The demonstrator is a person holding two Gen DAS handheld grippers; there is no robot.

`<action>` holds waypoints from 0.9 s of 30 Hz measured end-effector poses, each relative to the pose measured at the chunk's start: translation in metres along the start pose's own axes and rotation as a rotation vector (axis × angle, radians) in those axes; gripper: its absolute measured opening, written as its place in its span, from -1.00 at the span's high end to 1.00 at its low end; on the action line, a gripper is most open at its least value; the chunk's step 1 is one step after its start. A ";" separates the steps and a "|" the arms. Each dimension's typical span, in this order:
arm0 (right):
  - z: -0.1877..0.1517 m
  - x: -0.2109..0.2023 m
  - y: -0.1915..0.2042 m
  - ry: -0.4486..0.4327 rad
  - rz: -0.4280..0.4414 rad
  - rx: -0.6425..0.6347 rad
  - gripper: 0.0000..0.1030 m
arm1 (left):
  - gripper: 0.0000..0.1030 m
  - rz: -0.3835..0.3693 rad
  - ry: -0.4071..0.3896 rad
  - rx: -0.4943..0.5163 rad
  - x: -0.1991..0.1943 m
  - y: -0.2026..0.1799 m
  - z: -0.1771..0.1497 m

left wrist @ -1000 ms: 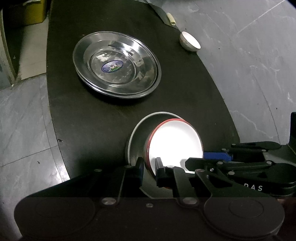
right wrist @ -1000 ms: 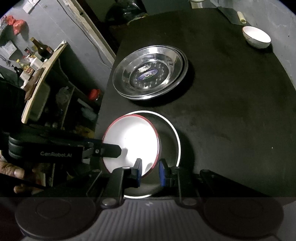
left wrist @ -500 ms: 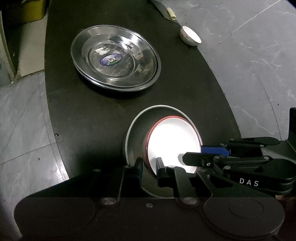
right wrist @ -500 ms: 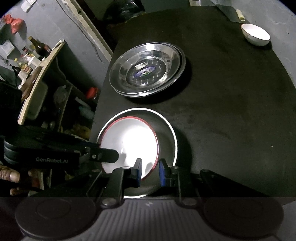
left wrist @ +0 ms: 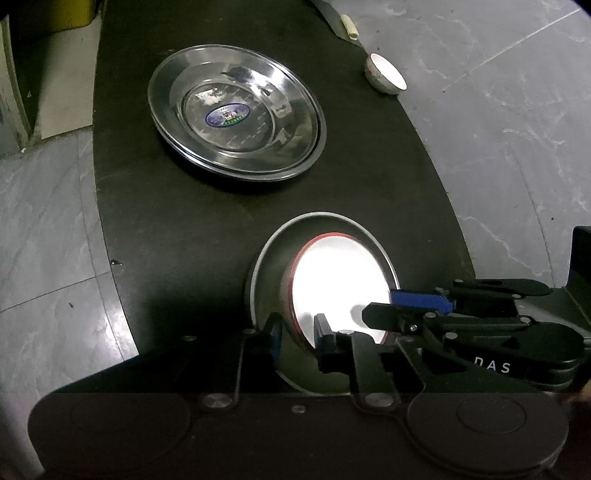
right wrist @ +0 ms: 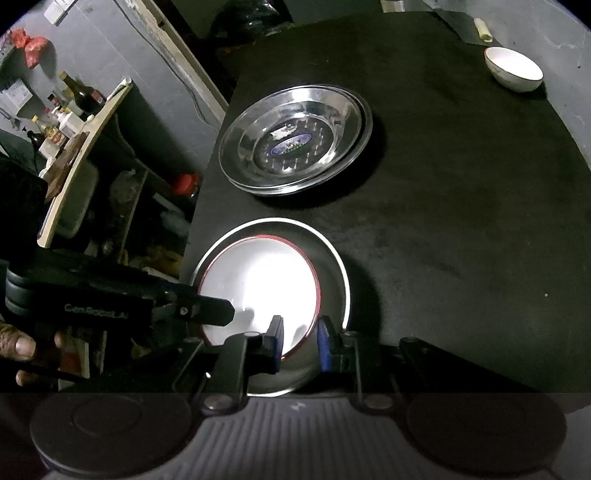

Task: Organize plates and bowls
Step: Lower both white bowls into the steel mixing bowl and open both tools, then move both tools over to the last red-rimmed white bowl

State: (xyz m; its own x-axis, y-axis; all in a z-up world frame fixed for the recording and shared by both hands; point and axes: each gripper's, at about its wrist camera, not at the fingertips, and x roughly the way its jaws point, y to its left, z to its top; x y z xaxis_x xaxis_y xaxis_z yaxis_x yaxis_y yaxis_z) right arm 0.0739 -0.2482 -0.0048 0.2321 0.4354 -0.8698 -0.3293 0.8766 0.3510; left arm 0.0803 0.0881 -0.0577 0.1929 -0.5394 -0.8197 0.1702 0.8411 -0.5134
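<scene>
Dark oval table (left wrist: 221, 229), set on a grey tiled floor (left wrist: 48, 221). Toward the far half, nearer the left edge, stacked steel plates (left wrist: 236, 110) with an oval sticker at the centre. At the near edge, a steel bowl (left wrist: 269, 266) holding a red-rimmed white bowl (left wrist: 336, 280) nested inside it, brightly lit. Close to the far right edge, a small white bowl (left wrist: 386, 75), well apart from the rest, with a pale cylindrical handle (left wrist: 349, 26) just beyond it. Left tool (left wrist: 297, 334) straddling the near-left rim of the red-rimmed white bowl, one finger outside, one inside, slightly apart with the rim between; contact not clear enough to call a clamp. Right tool (right wrist: 298, 341) likewise astride the near rim of the same bowl, blue pads (right wrist: 277, 338) either side with a visible gap, firm grip impossible to confirm. Off the left edge, a cluttered shelf with bottles (right wrist: 70, 107).
</scene>
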 end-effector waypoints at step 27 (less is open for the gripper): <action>-0.001 -0.036 -0.017 -0.185 0.017 0.035 -0.11 | -0.64 0.060 -0.108 0.093 -0.035 -0.026 0.021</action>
State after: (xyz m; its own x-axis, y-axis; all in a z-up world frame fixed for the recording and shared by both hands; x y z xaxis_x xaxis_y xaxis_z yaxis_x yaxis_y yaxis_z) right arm 0.0702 -0.2787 0.0203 0.3919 0.4775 -0.7864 -0.3033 0.8741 0.3796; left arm 0.0889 0.0846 -0.0104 0.3076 -0.4939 -0.8133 0.2435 0.8671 -0.4345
